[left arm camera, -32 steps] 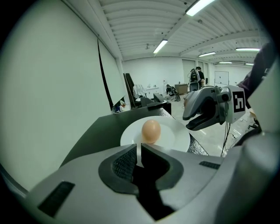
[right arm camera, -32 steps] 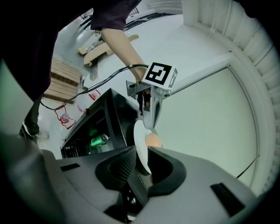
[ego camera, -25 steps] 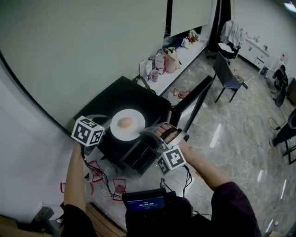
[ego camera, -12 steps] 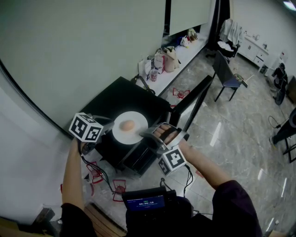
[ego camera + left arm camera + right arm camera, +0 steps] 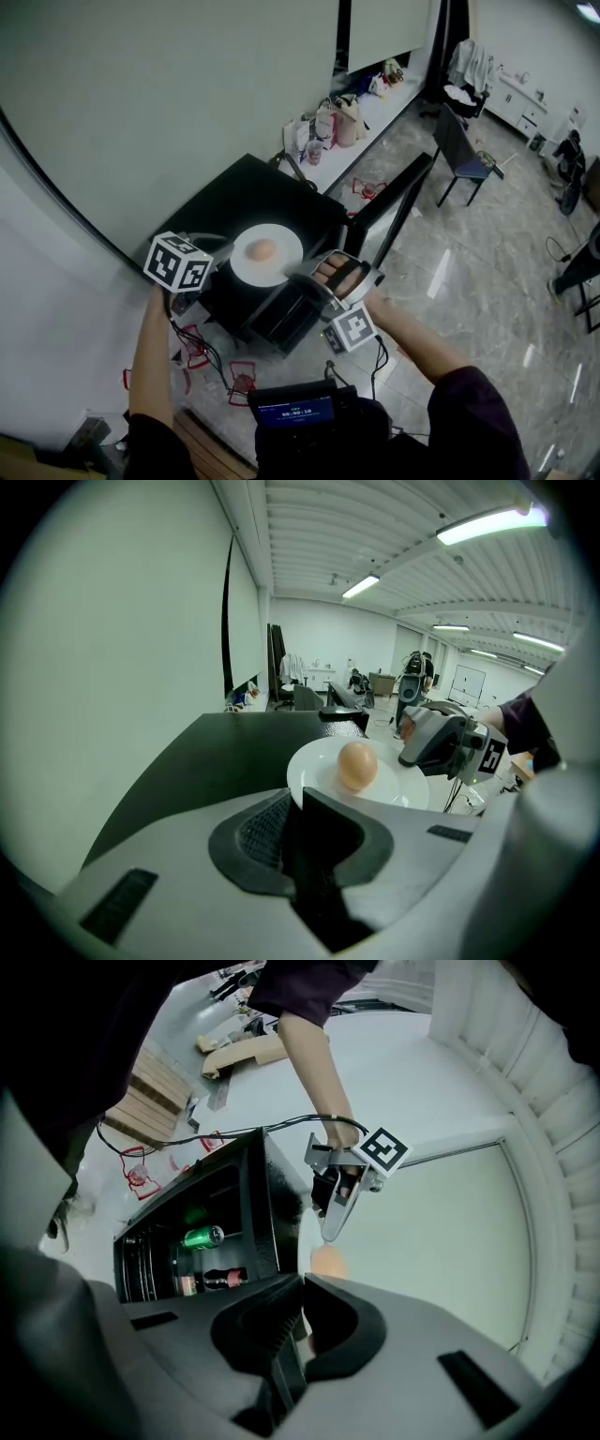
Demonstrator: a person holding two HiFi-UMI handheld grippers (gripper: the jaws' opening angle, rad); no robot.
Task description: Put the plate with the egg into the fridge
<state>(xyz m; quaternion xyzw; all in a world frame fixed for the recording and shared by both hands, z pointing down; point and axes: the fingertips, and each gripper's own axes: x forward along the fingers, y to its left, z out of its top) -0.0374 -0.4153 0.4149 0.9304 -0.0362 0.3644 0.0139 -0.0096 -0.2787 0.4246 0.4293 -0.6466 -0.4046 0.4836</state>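
The black fridge (image 5: 248, 192) on the floor (image 5: 469, 244) apparently carries the plate (image 5: 284, 253).

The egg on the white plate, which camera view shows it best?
The left gripper view: the egg sits close and sharp on the plate, its whole outline visible. The head view shows it small, from above, at the plate's middle. The right gripper view gives only a blurred orange spot.

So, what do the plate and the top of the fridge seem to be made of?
Plate: white and smooth with a soft sheen, so probably glazed ceramic, though melamine is possible. Fridge: its top is black and matte, likely painted metal or plastic.
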